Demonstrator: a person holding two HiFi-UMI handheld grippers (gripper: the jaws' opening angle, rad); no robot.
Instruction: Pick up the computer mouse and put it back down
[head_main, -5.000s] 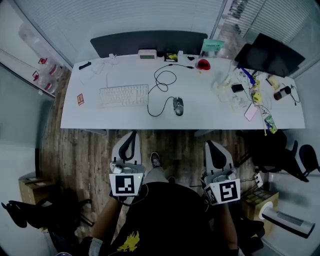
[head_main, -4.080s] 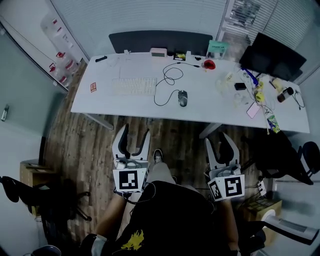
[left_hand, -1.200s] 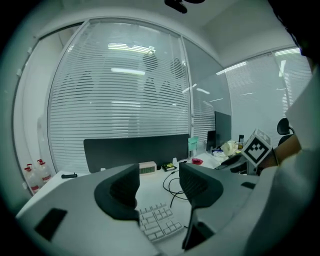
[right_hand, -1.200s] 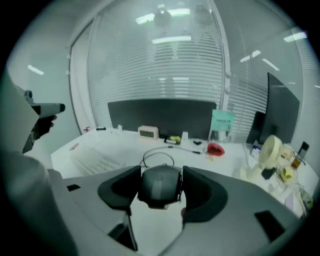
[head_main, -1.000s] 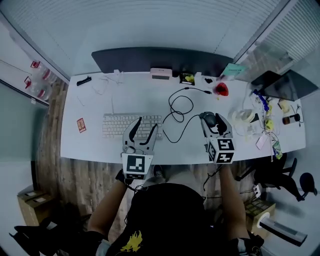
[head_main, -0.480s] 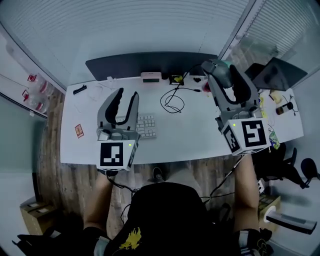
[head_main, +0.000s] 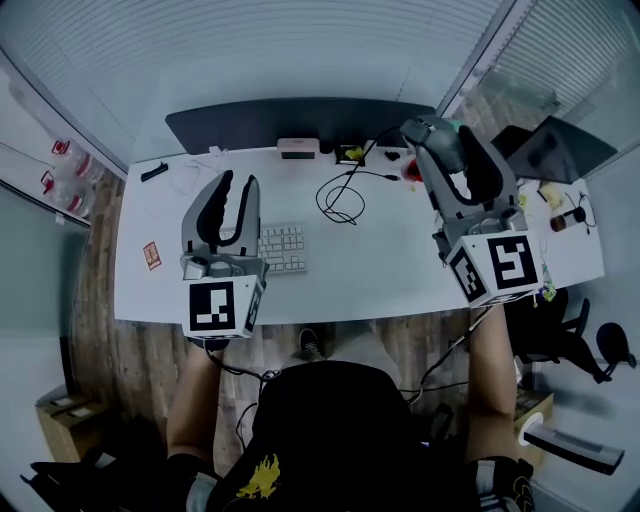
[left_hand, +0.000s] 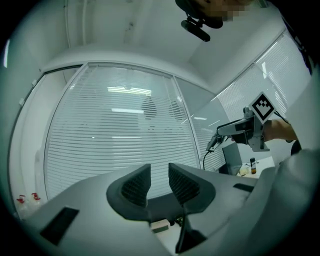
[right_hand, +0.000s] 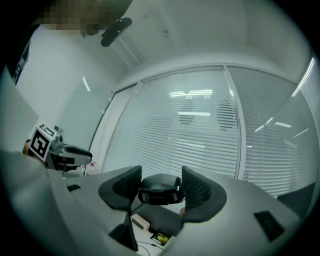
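The dark computer mouse (right_hand: 159, 189) hangs high above the white desk (head_main: 380, 265), and my right gripper (right_hand: 159, 192) is shut on its two sides. In the head view the mouse (head_main: 428, 130) sits at the tip of the right gripper (head_main: 445, 140), and its black cable (head_main: 345, 195) trails down to a coil on the desk. My left gripper (head_main: 237, 182) is also raised, over the keyboard (head_main: 283, 247). Its jaws (left_hand: 159, 182) are closing with nothing between them, and a narrow gap still shows.
A dark monitor (head_main: 300, 110) stands along the desk's back edge, with a small white box (head_main: 298, 148) in front of it. A red object (head_main: 410, 172) and loose clutter (head_main: 555, 215) lie at the right end. A window with blinds fills both gripper views.
Both grippers have risen well above the desk, and the right one has carried the mouse up off it. The left jaws have narrowed. Little has moved in the last half second.
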